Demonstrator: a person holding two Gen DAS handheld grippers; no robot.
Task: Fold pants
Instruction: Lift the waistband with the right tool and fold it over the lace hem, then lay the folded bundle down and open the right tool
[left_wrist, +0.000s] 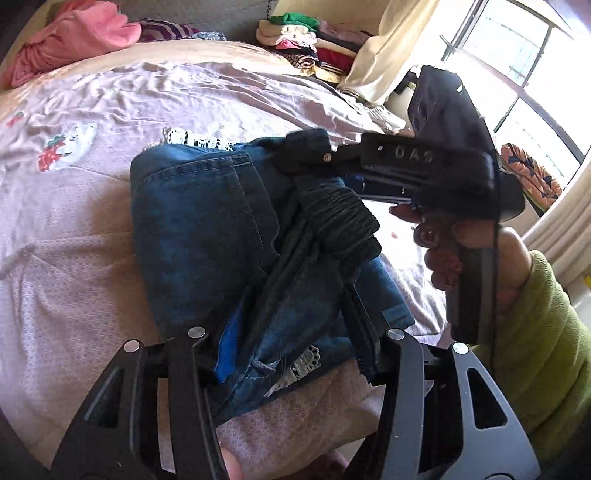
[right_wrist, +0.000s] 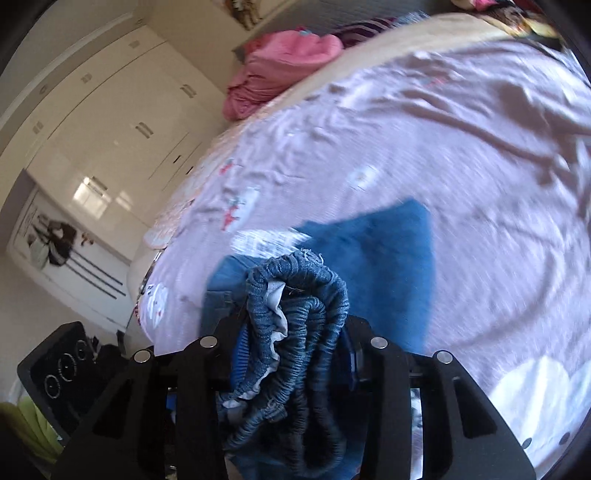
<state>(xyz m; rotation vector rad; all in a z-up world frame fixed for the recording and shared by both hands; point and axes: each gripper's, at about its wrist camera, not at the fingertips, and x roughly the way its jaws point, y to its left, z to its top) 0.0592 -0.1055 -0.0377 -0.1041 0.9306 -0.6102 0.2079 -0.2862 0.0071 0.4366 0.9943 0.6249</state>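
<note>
1. The jeans (left_wrist: 207, 229) lie bunched on the bed (left_wrist: 110, 184), partly folded. Both claws grip them at the near end, probably so the bundle can be carried over or laid flat as one piece.
2. The left claw (left_wrist: 295, 354) is clenched on a lower fold of denim, with lace trim peeking out just beside its fingers. By my reading, holding this edge keeps the fold from sliding open.
3. The right claw (right_wrist: 291, 354) is clenched on the gathered elastic waistband (right_wrist: 303, 295), which bulges up between its fingers. The rest of the jeans trails away in front of it onto the bed.
4. The left view alone shows the right claw from outside, the hand (left_wrist: 461, 251) on its grip and a green sleeve (left_wrist: 546, 350).
5. The right view alone shows the waistband's ribbing close up, and a wardrobe (right_wrist: 122, 122) well beyond the claw. It is blurred.
</note>
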